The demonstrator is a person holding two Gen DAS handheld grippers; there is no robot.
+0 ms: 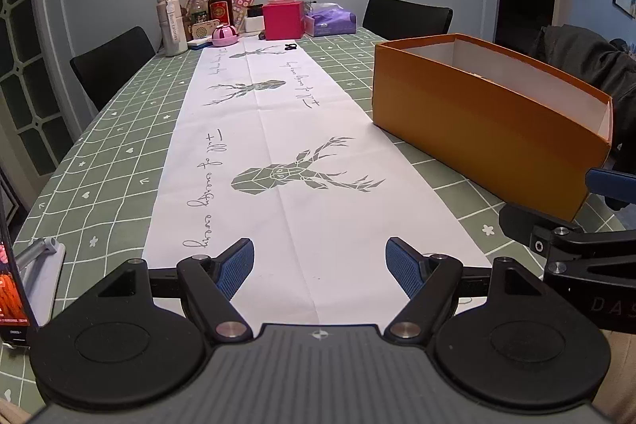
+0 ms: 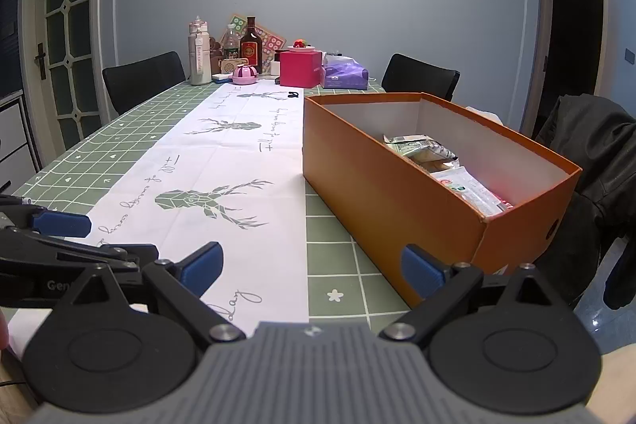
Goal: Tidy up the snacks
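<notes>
1. Spanning both views, the bench (image 1: 119,130) carries a green grid cloth with a white deer-print runner (image 1: 278,130) down its middle.
2. Orange box (image 2: 381,185) sits open-topped on the bench, on the right side, its near left corner just over the runner's edge.
3. Snacks (image 2: 437,161) lie inside the orange box, several packets piled along the bottom; only the right wrist view looks in.
4. Black chairs (image 2: 143,82) stand at the far left and far right of the bench; a dark jacket (image 2: 596,161) hangs on a seat right of the box.
5. Clutter at the far end: pink box (image 2: 300,68), purple tissue pack (image 2: 344,76), brown bottle (image 2: 250,46), white bottle (image 2: 198,54).
6. Left hand-held gripper (image 1: 320,267) hovers over the near runner, jaws wide apart, nothing between them.
7. Right hand-held gripper (image 2: 312,271) hovers near the box's near corner, jaws spread wide, holding nothing.
8. Phone on a stand (image 1: 16,285) at the near left edge.
</notes>
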